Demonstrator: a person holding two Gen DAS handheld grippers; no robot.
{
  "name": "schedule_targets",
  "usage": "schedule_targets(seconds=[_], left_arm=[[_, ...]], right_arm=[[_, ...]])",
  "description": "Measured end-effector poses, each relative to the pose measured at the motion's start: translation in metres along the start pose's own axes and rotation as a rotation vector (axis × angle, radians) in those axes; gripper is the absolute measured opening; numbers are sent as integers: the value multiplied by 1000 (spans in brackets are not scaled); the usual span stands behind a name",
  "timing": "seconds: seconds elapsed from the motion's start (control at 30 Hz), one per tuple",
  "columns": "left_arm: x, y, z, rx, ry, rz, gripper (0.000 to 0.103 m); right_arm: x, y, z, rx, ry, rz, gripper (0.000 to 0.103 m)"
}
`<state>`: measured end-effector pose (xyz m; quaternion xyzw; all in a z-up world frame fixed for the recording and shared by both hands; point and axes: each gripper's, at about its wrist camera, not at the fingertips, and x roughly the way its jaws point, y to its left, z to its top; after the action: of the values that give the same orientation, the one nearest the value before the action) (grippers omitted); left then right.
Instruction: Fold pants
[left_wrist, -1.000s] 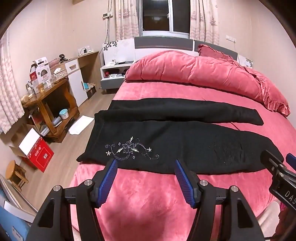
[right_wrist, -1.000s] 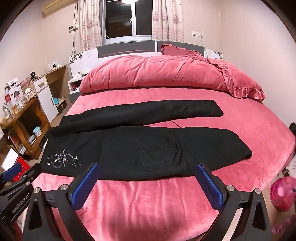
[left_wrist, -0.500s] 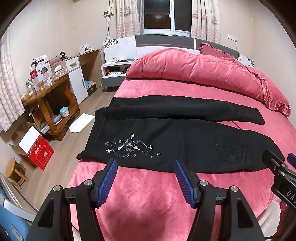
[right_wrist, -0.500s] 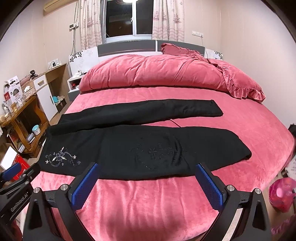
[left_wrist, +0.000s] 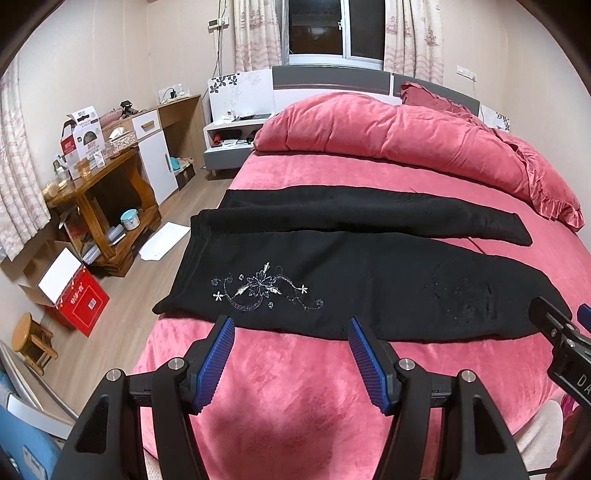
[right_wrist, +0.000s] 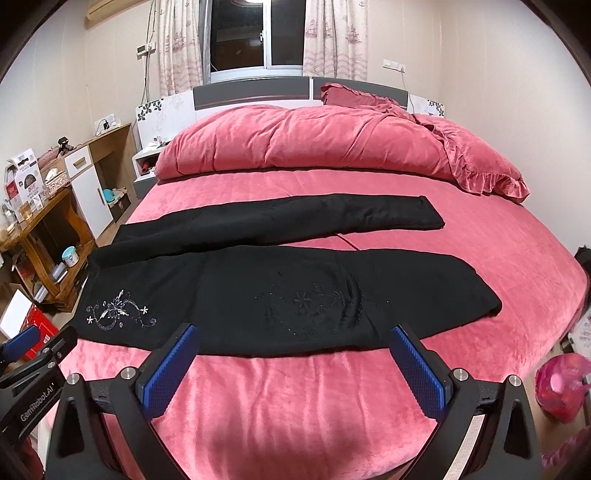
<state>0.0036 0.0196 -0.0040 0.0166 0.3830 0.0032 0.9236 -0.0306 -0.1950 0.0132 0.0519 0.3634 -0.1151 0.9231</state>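
A pair of black fleece pants (left_wrist: 351, 280) lies spread flat across the pink velvety bed cover (left_wrist: 295, 398), straight ahead of both grippers, its two legs apart and running off to the right. The nearer leg carries silver floral embroidery (left_wrist: 264, 290) close to the waistband, just beyond the left gripper's tips.

The left gripper (left_wrist: 290, 354) hangs over the bare cover short of the pants' near edge, its blue ribbed pads (left_wrist: 218, 360) moderately apart and touching nothing. The right gripper (right_wrist: 293, 365) is spread wider (clearly more than the left), also empty, tips at the near hem of the closer leg.

Far to the left of the left gripper, an open red cardboard box (left_wrist: 72, 295) stands on the wooden floor; its contents are hidden. In the right wrist view the other tool's black body reads "GenRobot.AI" (right_wrist: 38, 402).

A bunched pink quilt (right_wrist: 314, 144) lies beyond the pants.
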Motion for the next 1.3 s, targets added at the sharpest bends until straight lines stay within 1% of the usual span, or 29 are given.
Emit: schedule_targets(seconds=[0.63,1.07,1.13,1.2,1.27,1.3], left_arm=[[4,1,-1,-4,4,7,65],[12,4,-3,-11,29,15,65],[15,6,-4,-19,36,8,65],[22,9,-4,-28,64,-6,65],[31,14,-5,-34,101,-49,65],[36,16,-7,-35,122,-78,65]], right_arm=[[7,-2,-2,4,15,-3,103],[13,-2,-5,-7,30,-13,103],[15,-2,-7,-11,31,-20,103],[19,-3,-8,-15,39,-28,103],[24,-6,-9,-11,42,-6,103],[26,-8,-9,-11,35,22,103]])
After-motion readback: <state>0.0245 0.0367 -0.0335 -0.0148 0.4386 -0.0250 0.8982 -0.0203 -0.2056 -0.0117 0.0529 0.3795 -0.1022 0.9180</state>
